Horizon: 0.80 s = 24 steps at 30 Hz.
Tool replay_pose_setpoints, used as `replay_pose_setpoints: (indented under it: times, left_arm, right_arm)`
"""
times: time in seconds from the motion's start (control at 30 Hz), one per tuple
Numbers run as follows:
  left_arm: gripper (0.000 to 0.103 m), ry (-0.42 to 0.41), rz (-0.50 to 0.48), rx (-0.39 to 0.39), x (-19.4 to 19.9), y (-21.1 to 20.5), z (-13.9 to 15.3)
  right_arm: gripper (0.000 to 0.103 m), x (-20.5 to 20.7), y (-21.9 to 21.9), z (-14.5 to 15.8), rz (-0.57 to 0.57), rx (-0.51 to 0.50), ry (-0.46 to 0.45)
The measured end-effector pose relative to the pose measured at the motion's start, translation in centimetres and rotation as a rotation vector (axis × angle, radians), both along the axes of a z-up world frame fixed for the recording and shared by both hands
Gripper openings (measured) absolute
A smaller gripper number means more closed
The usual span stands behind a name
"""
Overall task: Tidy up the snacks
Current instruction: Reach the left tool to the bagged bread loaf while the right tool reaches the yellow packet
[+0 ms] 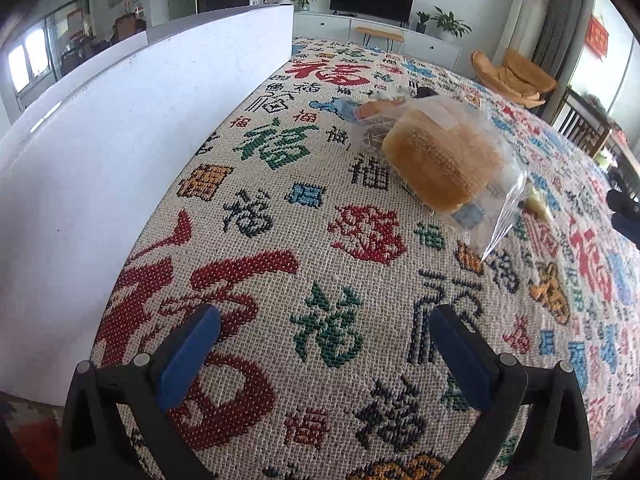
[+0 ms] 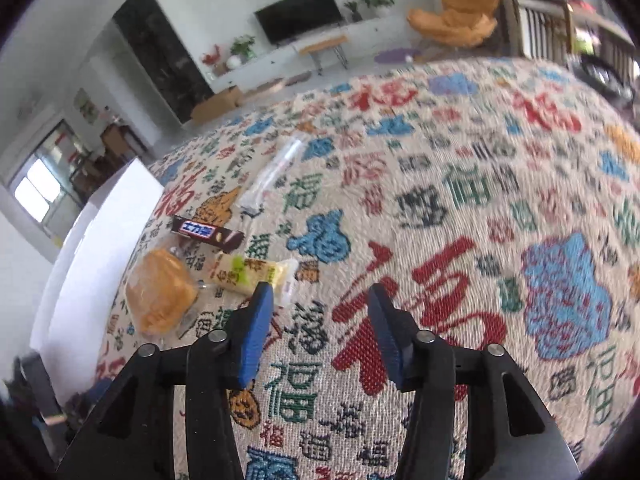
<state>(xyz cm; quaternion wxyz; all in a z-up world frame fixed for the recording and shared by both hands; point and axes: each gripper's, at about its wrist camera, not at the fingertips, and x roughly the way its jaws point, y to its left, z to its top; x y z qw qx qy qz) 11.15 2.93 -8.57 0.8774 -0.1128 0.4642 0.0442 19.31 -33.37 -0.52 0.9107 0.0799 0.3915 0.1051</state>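
A bread loaf in a clear bag (image 1: 440, 164) lies on the patterned tablecloth (image 1: 320, 240), ahead and right of my open, empty left gripper (image 1: 324, 316). The bread also shows in the right wrist view (image 2: 160, 292) at the left. Near it lie a brown Snickers bar (image 2: 206, 233), a yellow-green snack packet (image 2: 252, 274) and a clear wrapped stick (image 2: 272, 172). My right gripper (image 2: 320, 296) is open and empty, its left fingertip just below the yellow-green packet.
A white box wall (image 1: 120, 152) stands along the left of the cloth; it also shows in the right wrist view (image 2: 100, 240). A dark object (image 1: 624, 208) is at the right edge. The room holds a TV, plants and an orange chair beyond the table.
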Motion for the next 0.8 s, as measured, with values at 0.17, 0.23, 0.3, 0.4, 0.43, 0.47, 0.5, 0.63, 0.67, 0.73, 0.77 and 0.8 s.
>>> replay_pose_setpoints:
  times: [0.17, 0.23, 0.3, 0.4, 0.43, 0.47, 0.5, 0.63, 0.67, 0.73, 0.77, 0.8]
  left_arm:
    - [0.103, -0.074, 0.043, -0.185, -1.1, 2.6, 0.6]
    - [0.103, -0.103, 0.055, -0.214, -1.6, 3.1, 1.0]
    - [0.103, -0.138, 0.056, -0.234, -2.0, 3.4, 1.5]
    - [0.103, -0.177, 0.056, -0.255, -2.5, 3.8, 2.0]
    - [0.103, -0.185, 0.057, -0.263, -2.6, 3.9, 2.0]
    - [0.103, -0.193, 0.054, -0.272, -2.6, 4.0, 2.1]
    - [0.103, -0.197, 0.051, -0.279, -2.7, 4.1, 2.1]
    - [0.103, -0.196, 0.031, -0.275, -2.5, 3.9, 2.2]
    - [0.103, -0.195, 0.023, -0.274, -2.4, 3.7, 2.2]
    - [0.103, -0.185, -0.007, -0.281, -2.3, 3.4, 2.2]
    - [0.103, -0.179, -0.029, -0.290, -2.3, 3.2, 2.3]
    - [0.103, -0.177, -0.056, -0.299, -2.2, 3.0, 2.5]
  right_arm:
    - [0.062, 3.7, 8.3, 1.3, 0.278, -0.234, -0.043]
    - [0.062, 5.6, 10.9, 0.6, 0.330, -0.356, -0.056]
    - [0.062, 7.5, 13.2, -0.6, 0.386, -0.451, -0.035]
    - [0.058, 6.8, 15.3, -3.1, 0.549, -0.528, 0.017]
    - [0.055, 5.4, 15.8, -3.5, 0.621, -0.511, 0.040]
    - [0.052, 4.1, 16.1, -3.6, 0.685, -0.463, 0.063]
    - [0.052, 2.7, 16.2, -3.6, 0.746, -0.398, 0.090]
    - [0.055, -1.8, 15.1, -3.0, 0.825, -0.268, 0.090]
    - [0.059, -2.5, 14.3, -3.1, 0.794, -0.277, 0.078]
    - [0.061, -3.5, 12.4, -3.6, 0.721, -0.319, 0.057]
    - [0.062, -4.0, 11.6, -3.9, 0.696, -0.340, 0.052]
    - [0.062, -4.5, 10.6, -4.4, 0.674, -0.352, 0.054]
